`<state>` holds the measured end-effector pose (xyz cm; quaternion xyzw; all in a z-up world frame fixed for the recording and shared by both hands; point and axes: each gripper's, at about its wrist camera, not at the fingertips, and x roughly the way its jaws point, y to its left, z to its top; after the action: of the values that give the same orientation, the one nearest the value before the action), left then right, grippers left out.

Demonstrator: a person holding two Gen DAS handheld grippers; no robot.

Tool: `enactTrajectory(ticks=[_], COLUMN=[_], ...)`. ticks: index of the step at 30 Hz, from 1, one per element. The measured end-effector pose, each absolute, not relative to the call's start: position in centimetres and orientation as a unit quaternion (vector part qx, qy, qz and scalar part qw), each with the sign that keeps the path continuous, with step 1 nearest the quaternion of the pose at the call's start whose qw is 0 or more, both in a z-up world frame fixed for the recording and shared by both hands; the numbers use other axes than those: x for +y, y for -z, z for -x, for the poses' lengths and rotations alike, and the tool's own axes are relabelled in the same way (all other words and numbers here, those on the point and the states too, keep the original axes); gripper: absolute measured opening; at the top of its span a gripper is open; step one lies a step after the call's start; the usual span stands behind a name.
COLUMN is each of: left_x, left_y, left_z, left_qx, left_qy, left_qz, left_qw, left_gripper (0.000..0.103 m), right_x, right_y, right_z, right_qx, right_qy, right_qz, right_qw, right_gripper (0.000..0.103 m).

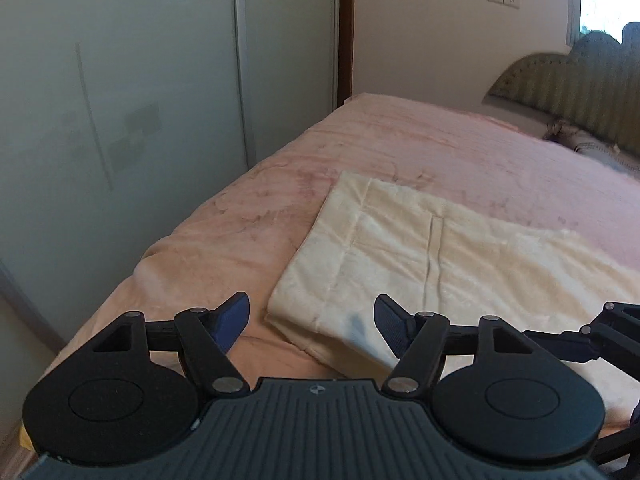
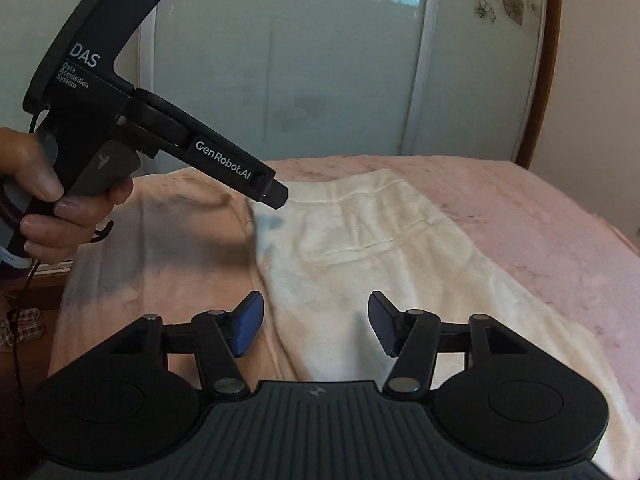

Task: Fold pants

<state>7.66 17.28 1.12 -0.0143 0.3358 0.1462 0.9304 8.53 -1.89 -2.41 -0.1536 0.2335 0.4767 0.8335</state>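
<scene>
Cream fleece pants (image 1: 432, 256) lie flat on a pink bed (image 1: 248, 216), folded lengthwise with the waistband end toward the bed's near corner. My left gripper (image 1: 312, 322) is open and empty, hovering just above the waistband corner. My right gripper (image 2: 316, 322) is open and empty above the pants (image 2: 380, 248), near their edge. The left gripper's body (image 2: 120, 112), held in a hand, shows in the right wrist view, pointing down at the waistband corner. Part of the right gripper's linkage (image 1: 600, 336) shows at the right edge of the left wrist view.
Frosted glass sliding wardrobe doors (image 1: 140, 120) stand close along the bed's side, also in the right wrist view (image 2: 320, 72). A padded headboard (image 1: 572, 92) and pillow lie at the far end. Slippers (image 2: 20, 326) sit on the floor.
</scene>
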Motion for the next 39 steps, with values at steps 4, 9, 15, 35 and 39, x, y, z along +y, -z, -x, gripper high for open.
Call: enactTrajectory(ticks=[4, 9, 15, 35, 39], left_x=[17.0, 16.6, 10.9, -9.8, -13.5], left_y=[0.8, -0.5, -3.2, 1.8, 2.7], left_z=[-8.1, -6.7, -7.5, -9.3, -9.5], left_qx=[0.36, 0.323, 0.279, 0.296, 0.29], left_qy=[-0.157, -0.185, -0.084, 0.131, 0.172], left_qz=[-0.04, -0.057, -0.068, -0.209, -0.227], left_qw=[0.919, 0.926, 0.954, 0.923, 0.914], left_gripper=[0.072, 0.071, 0.075, 0.086, 0.086], right_x=[-1.6, -7.1, -18.5, -33.6, -38.5], right_y=[4.8, 2.0, 1.4, 6.5, 5.9], right_z=[-8.5, -6.8, -7.9, -4.3, -3.8], right_qx=[0.297, 0.27, 0.271, 0.341, 0.328], right_qy=[-0.489, -0.482, -0.24, -0.097, -0.045], right_qz=[0.122, 0.058, 0.048, -0.048, -0.082], right_qw=[0.811, 0.831, 0.931, 0.934, 0.94], right_gripper=[0.06, 0.059, 0.059, 0.074, 0.074])
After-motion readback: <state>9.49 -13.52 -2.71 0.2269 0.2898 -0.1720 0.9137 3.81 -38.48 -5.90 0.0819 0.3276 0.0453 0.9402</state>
